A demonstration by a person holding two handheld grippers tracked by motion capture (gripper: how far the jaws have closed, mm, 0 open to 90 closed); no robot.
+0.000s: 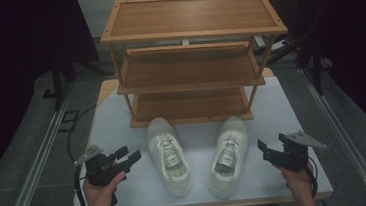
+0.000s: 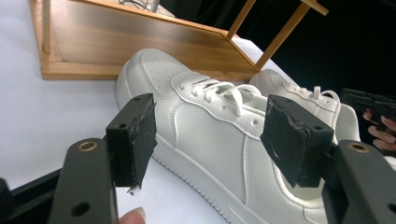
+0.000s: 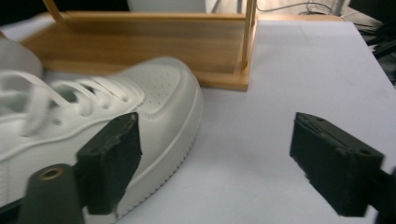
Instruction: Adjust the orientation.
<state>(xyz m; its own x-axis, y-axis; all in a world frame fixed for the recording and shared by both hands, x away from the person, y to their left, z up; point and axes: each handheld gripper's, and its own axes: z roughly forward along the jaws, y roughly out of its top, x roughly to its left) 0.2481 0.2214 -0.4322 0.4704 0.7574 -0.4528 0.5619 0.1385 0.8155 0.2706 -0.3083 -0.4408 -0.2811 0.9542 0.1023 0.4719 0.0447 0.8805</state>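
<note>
Two white lace-up sneakers lie side by side on the white table, toes toward the shelf: the left sneaker (image 1: pixel 169 154) and the right sneaker (image 1: pixel 229 155). My left gripper (image 1: pixel 129 156) hovers just left of the left sneaker (image 2: pixel 210 140), open, with nothing between its pads. My right gripper (image 1: pixel 264 149) hangs just right of the right sneaker (image 3: pixel 116 121), open too, its jaws apart over bare table. A three-tier wooden shoe rack (image 1: pixel 192 57) stands behind the shoes, and all its shelves are bare.
The white tabletop (image 1: pixel 117 124) ends close to my hands at the front edge. Metal rails (image 1: pixel 36 166) run along the floor on both sides. Dark stands and curtains flank the table. In the left gripper view the other hand (image 2: pixel 380 130) shows beyond the shoes.
</note>
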